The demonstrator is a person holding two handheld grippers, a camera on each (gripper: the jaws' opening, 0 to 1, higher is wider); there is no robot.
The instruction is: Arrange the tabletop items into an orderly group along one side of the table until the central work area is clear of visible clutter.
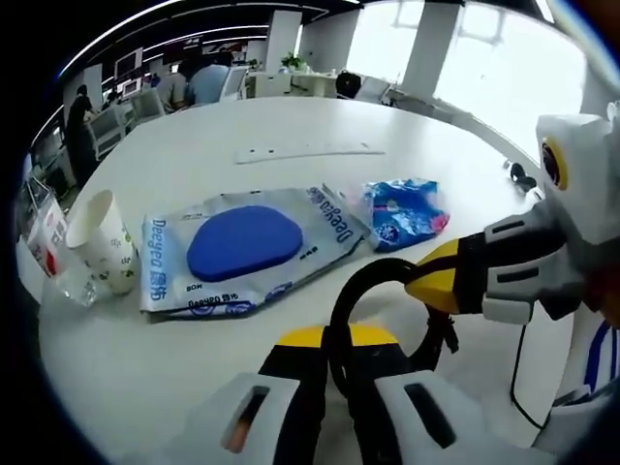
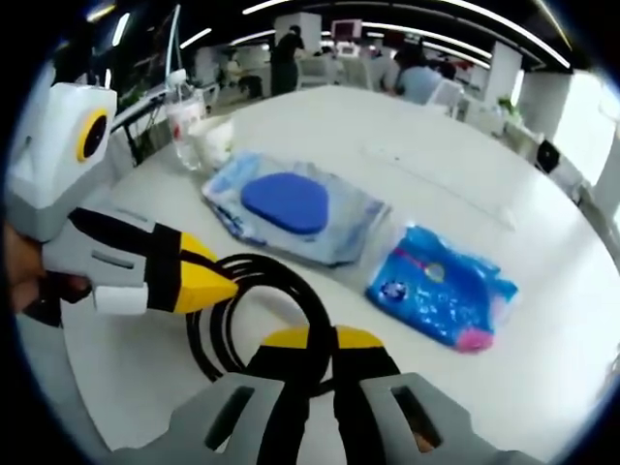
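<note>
A black cable [image 1: 354, 291] lies coiled on the white table [image 1: 291, 126], and both grippers meet at it. My left gripper [image 1: 327, 339] is shut on a strand that runs down between its yellow tips. My right gripper [image 2: 325, 341] is shut on the cable [image 2: 291, 281] too. In the left gripper view the right gripper [image 1: 436, 279] reaches in from the right, its tip at the loop. The left gripper [image 2: 208, 283] enters the right gripper view from the left. Beyond lie a wet-wipes pack [image 1: 242, 247] with a blue oval lid and a blue tissue packet [image 1: 407, 213].
A paper cup [image 1: 105, 242], a clear cup [image 1: 76, 288] and a red-and-white carton [image 1: 44, 237] stand by the table's left edge. A white strip [image 1: 310, 152] lies farther back. The wipes pack [image 2: 291, 203], tissue packet [image 2: 446, 286] and paper cup [image 2: 213, 140] show ahead. People sit at desks behind.
</note>
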